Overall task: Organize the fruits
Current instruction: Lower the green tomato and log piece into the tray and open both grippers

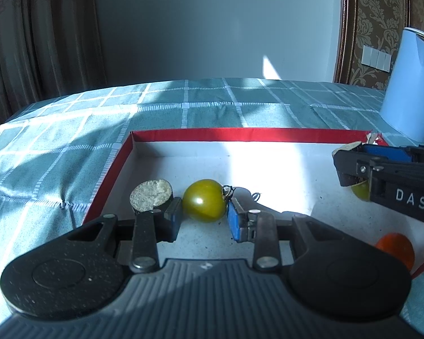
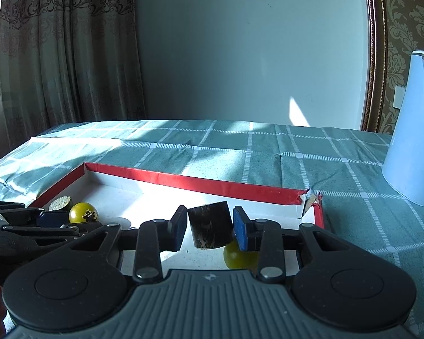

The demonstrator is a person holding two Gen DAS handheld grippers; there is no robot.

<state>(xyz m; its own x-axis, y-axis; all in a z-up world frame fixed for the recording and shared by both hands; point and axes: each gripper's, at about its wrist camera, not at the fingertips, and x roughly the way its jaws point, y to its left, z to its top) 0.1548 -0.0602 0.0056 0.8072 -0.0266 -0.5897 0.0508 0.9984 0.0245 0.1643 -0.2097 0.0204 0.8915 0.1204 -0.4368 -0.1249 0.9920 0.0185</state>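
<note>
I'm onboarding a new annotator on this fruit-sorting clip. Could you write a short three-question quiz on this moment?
1. True or false: the left gripper has its fingers on either side of the green tomato.
2. What does the right gripper hold? A) an orange fruit B) a dark cylindrical chunk C) nothing
3. Fill in: the fruits lie in a white tray with a ___ rim.

Key: 1 true. 2 B. 3 red.
</note>
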